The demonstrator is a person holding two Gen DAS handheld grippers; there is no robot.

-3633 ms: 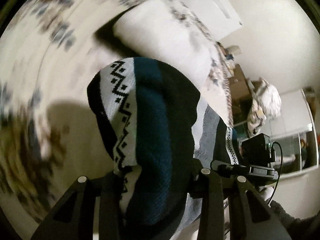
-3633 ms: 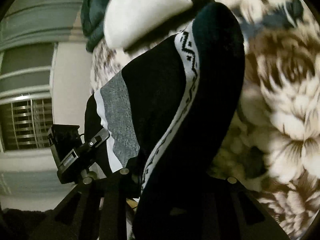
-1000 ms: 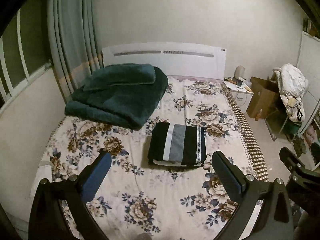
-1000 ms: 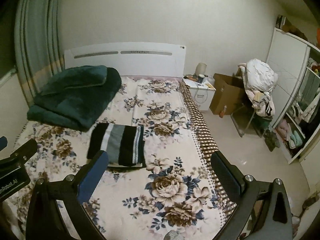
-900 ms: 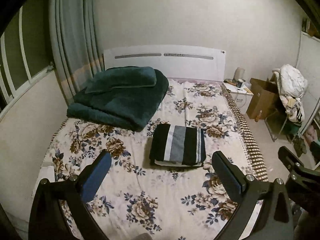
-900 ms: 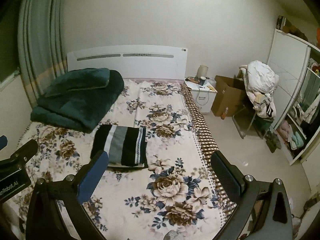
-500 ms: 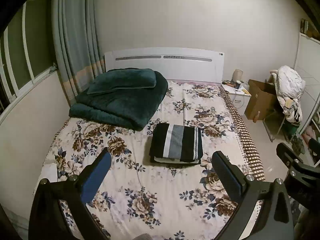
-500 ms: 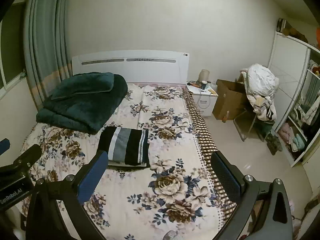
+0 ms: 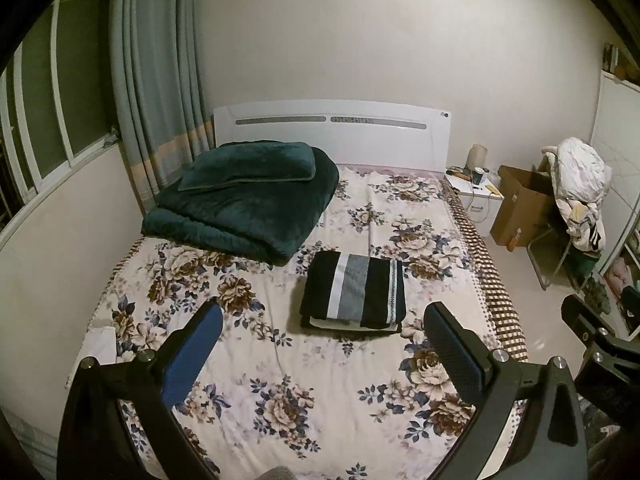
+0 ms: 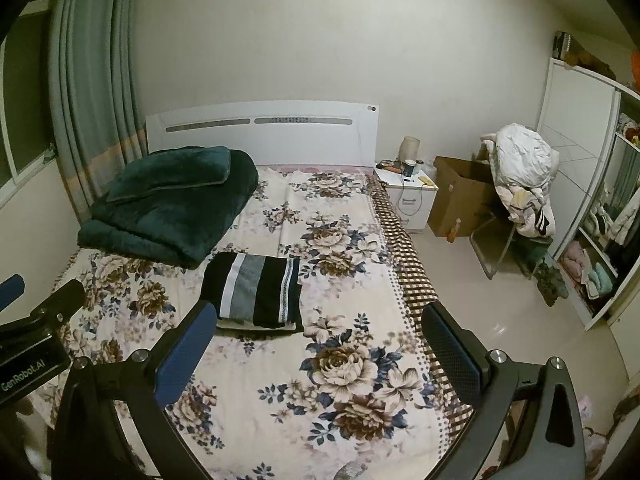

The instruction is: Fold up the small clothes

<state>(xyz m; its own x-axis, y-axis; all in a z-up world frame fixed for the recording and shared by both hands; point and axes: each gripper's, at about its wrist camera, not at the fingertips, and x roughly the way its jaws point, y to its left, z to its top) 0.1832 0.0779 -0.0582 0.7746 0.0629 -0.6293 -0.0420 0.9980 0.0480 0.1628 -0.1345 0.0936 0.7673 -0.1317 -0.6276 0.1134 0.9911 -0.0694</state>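
A folded striped garment, black with white and grey bands, lies flat on a white piece in the middle of the floral bedsheet. My left gripper hovers well back from it, near the foot of the bed, open with nothing between its fingers. My right gripper is open too, held back and to the right of the garment, empty. The right gripper's body shows at the right edge of the left wrist view.
A folded dark green blanket sits at the head of the bed on the left, by the white headboard. A nightstand, cardboard box, chair with clothes and open wardrobe stand right.
Both grippers let go of the striped garment, which now lies folded on the bed. Over the last second both have drawn back and risen a little further.
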